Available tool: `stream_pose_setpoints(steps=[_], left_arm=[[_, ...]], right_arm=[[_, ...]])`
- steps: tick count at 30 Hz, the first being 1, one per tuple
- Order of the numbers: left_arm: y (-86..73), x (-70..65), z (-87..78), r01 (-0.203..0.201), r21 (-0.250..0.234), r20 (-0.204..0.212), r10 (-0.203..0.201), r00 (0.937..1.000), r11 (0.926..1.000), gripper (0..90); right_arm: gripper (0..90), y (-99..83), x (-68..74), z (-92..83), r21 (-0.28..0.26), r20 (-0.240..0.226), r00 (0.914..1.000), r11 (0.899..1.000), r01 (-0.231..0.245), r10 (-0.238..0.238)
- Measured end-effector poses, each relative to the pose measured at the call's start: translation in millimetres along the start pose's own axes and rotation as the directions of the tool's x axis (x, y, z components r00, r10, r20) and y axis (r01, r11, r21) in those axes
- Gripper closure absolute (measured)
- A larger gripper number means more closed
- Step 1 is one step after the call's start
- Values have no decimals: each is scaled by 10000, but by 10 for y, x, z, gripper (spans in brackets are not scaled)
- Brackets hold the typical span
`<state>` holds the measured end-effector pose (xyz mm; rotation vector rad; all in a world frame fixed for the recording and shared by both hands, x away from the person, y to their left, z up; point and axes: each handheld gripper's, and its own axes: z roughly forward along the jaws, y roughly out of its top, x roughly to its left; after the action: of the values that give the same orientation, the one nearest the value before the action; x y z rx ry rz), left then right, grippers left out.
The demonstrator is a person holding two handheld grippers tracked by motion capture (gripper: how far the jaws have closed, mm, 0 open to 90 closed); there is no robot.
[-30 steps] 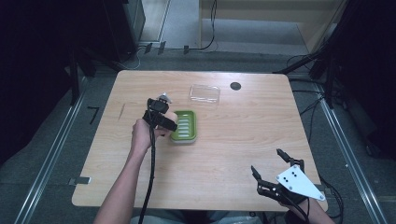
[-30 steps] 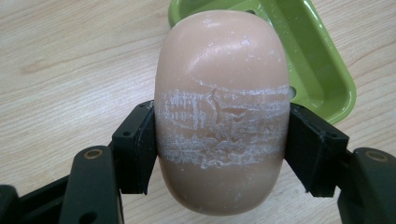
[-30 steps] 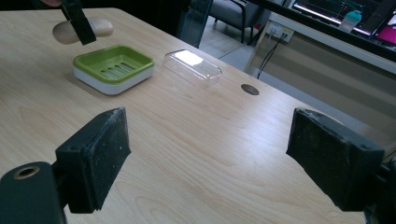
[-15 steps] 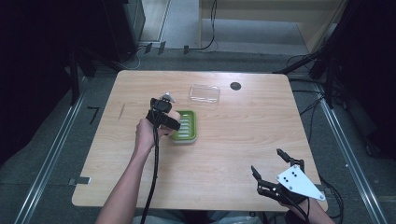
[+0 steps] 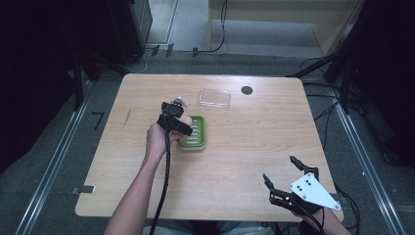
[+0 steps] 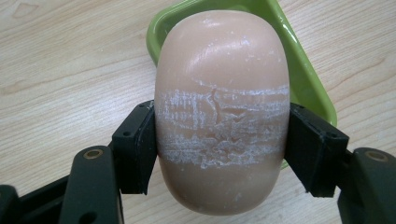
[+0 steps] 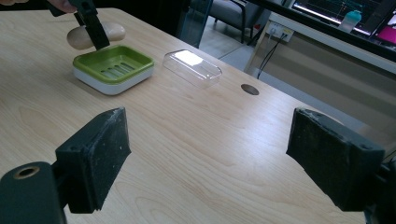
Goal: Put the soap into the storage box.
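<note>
left gripper [image 5: 182, 119] nudged over soap dish [image 5: 195, 133], gripping soap [image 6: 222, 112]

Smooth, scuffed soap bar [image 6: 222, 112]; glossy green plastic dish [image 7: 113, 68]; light wood table [image 5: 244, 161].

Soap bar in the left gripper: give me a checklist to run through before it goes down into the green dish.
1. Grip: left gripper shut on the soap bar, both pads on its sides: ok.
2. Green dish holds nothing on its slotted floor: ok.
3. Soap over the dish: it hangs at the dish's edge, partly over bare table: not ok.
4. Clear lid lies apart from the dish: ok.
5. Right gripper open, at the table's near edge, out of the way: ok.
</note>
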<state>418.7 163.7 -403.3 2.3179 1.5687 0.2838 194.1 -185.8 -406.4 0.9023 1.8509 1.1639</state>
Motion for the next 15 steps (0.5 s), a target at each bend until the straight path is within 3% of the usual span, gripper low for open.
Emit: stream_pose_setpoints(steps=[15], left_arm=[[49, -94, 118, 206, -142, 61, -205, 9998, 9997, 337]], right_arm=[[130, -1, 0, -1, 0, -8, 10000, 10000, 21, -21]])
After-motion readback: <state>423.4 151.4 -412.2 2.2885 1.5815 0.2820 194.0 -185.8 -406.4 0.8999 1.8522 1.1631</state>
